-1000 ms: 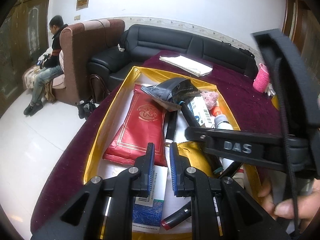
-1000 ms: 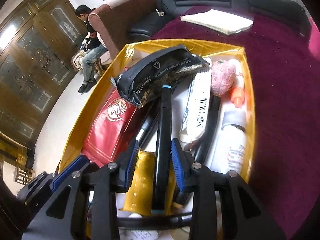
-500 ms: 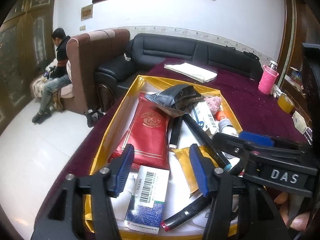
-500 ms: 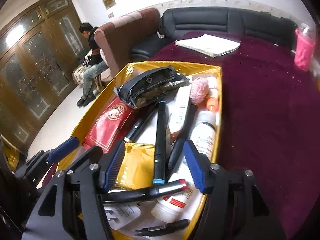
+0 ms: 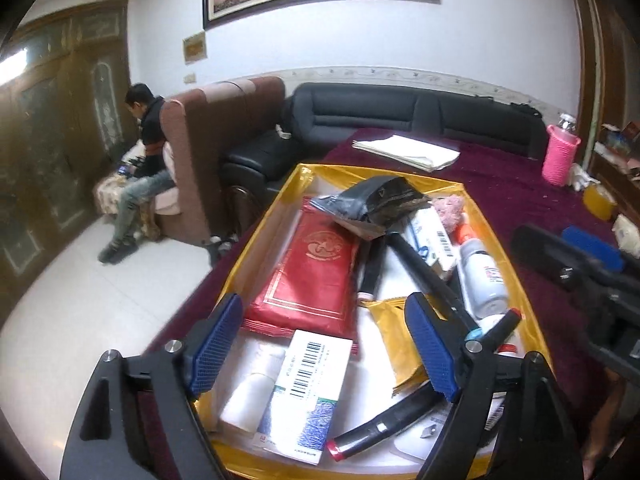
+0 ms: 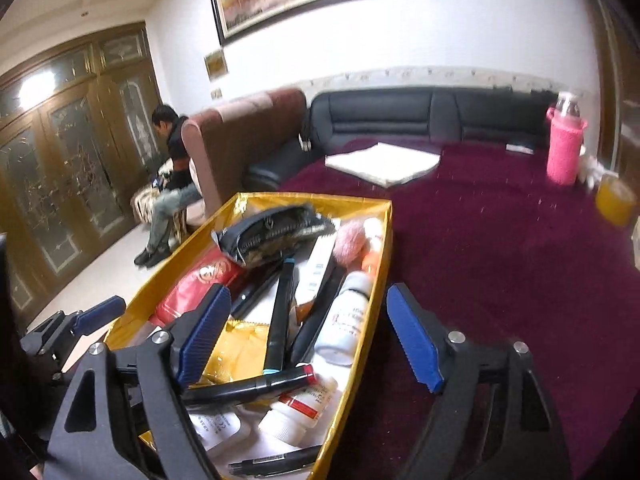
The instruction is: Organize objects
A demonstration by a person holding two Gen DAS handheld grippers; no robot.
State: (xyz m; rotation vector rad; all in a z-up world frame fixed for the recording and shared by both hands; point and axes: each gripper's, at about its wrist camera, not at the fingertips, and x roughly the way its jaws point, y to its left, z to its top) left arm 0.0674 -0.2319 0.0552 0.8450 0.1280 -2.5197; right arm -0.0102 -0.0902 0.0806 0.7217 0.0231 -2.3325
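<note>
A gold tray [image 5: 256, 240] on the dark red table holds a red packet [image 5: 312, 276], a black pouch [image 5: 380, 196], black markers [image 5: 424, 272], a white bottle [image 5: 480, 276], a barcoded box [image 5: 308, 392] and a yellow sachet [image 5: 396, 332]. My left gripper [image 5: 324, 348] is open and empty above the tray's near end. My right gripper [image 6: 308, 332] is open and empty, straddling the tray's right rim [image 6: 372, 308]; the marker [image 6: 280, 312] and bottle [image 6: 344, 320] lie between its fingers.
A folded white cloth [image 6: 384, 162] lies at the table's far side. A pink bottle [image 6: 564, 144] and a yellow cup [image 6: 614, 200] stand at the far right. A black sofa [image 5: 400, 120] and a seated person [image 5: 140, 168] are beyond the table.
Both grippers have opened wide and pulled back and up from the tray. The black marker that lay between the right gripper's fingers stays in the tray.
</note>
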